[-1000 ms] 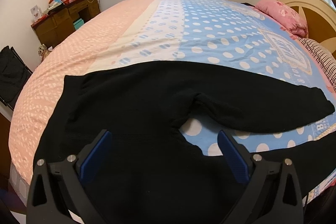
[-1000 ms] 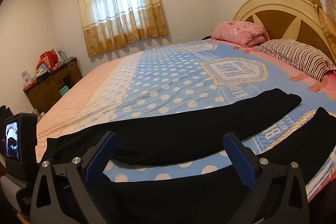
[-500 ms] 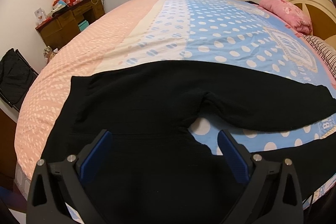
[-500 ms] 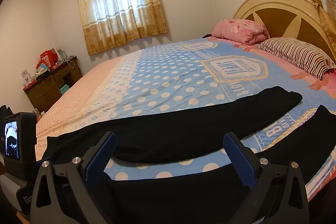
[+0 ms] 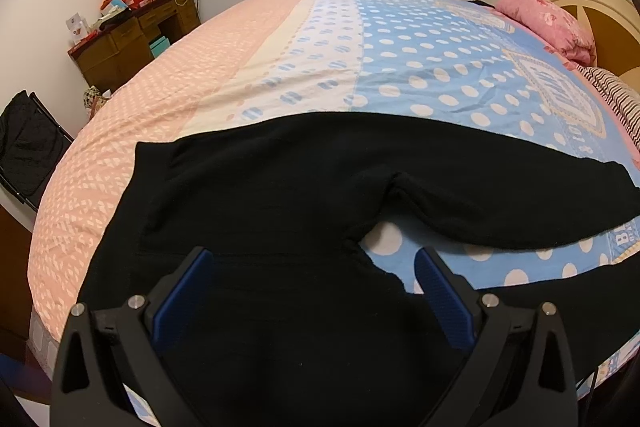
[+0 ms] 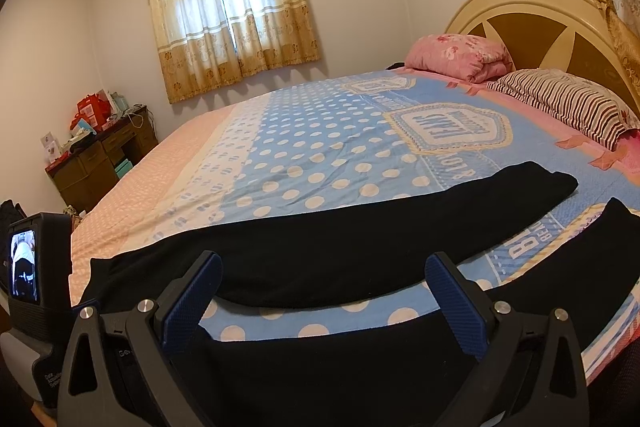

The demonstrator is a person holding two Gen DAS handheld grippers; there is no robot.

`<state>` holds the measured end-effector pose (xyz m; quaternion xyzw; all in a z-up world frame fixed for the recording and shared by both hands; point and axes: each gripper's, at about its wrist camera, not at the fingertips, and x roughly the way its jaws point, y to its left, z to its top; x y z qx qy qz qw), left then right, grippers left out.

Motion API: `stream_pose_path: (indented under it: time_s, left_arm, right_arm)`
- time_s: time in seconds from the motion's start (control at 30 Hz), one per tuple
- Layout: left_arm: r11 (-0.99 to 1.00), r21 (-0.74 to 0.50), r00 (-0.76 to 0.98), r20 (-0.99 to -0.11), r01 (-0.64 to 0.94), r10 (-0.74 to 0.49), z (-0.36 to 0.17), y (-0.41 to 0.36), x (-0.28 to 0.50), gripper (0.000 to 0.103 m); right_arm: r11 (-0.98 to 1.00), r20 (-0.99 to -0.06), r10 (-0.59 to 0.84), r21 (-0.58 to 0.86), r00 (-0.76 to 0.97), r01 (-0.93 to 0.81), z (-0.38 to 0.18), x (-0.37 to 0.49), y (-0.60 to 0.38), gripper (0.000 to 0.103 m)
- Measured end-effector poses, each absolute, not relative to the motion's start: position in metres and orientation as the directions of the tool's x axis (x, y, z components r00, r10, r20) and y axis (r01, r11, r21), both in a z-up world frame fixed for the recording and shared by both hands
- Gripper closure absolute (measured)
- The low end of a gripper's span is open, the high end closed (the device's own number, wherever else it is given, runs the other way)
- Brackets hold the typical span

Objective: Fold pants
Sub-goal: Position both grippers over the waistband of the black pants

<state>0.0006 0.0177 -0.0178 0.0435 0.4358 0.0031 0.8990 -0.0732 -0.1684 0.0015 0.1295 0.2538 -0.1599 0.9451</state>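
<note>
Nearest the lens, the left gripper (image 5: 312,263) is hanging over the seat of the black pants (image 5: 280,195), its blue fingers (image 5: 182,293) spread wide and grasping nothing. Compared with a second ago it is drifting leftward along the pants: the waistband corner is now sitting further into the left wrist view, and the far cuff is sliding out past the right edge. The right gripper (image 6: 320,275) is poised over the near trouser leg (image 6: 340,355), fingers likewise released and empty; its view is barely changing, only easing a little lower toward the cloth.

The pants are lying flat across the near side of the bed (image 5: 400,67), waist toward the pink end of the cover, both legs running toward the headboard (image 6: 560,39) with a strip of dotted sheet showing between them. Beyond the pants, the striped pillow (image 6: 560,99) and pink pillow (image 6: 460,55) are resting against the headboard.

No fold is begun yet. The drift suggests the left gripper is lining up on the waistband while the right waits over the leg, likely preparing to lay one leg over the other.
</note>
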Motion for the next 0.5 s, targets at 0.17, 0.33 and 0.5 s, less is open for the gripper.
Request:
stream_pose_path:
  time_s: [0.17, 0.33, 0.5]
  left_arm:
    - [0.996, 0.084, 0.616, -0.786, 0.034, 0.045, -0.0184, 0.0161, -0.0002, 0.001]
    - [0.996, 0.085, 0.614, -0.788, 0.034, 0.047, -0.0190, 0.0157, 0.0006, 0.001]
    - [0.996, 0.086, 0.608, -0.793, 0.025, 0.053, -0.0226, 0.0184, 0.0047, 0.000]
  right_arm:
    - [0.915, -0.524, -0.234, 0.165, 0.818, 0.368, 0.0001, -0.0732, -0.1674, 0.001]
    - [0.915, -0.527, -0.233, 0.166, 0.817, 0.368, -0.0013, -0.0731, -0.1659, 0.001]
    - [0.916, -0.556, -0.216, 0.170, 0.803, 0.364, -0.0080, -0.0662, -0.1694, 0.001]
